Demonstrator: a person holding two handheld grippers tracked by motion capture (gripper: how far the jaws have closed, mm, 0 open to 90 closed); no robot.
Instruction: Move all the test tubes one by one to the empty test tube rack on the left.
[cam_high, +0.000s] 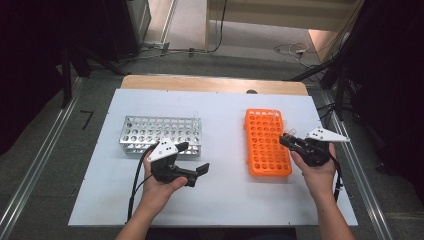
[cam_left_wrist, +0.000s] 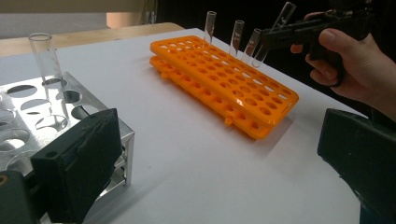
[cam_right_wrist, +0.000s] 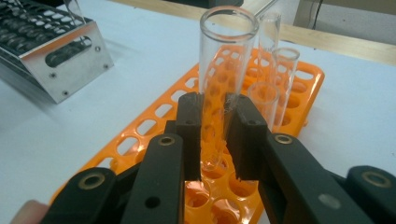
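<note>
Right gripper view: right gripper (cam_right_wrist: 215, 135) fingers clamp a glass tube (cam_right_wrist: 224, 70) above the orange rack (cam_right_wrist: 140, 135)
Left gripper (cam_left_wrist: 210, 177): fingers spread, left of that rack

no readable text, no labels, no brands, no numbers on anything

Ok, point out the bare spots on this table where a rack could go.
Bare board lies between the metal rack and the orange rack, along the near edge of the table between the hands, and across the far strip behind both racks. It is crowded at the orange rack's right side, where the right gripper holds a glass tube.
</note>
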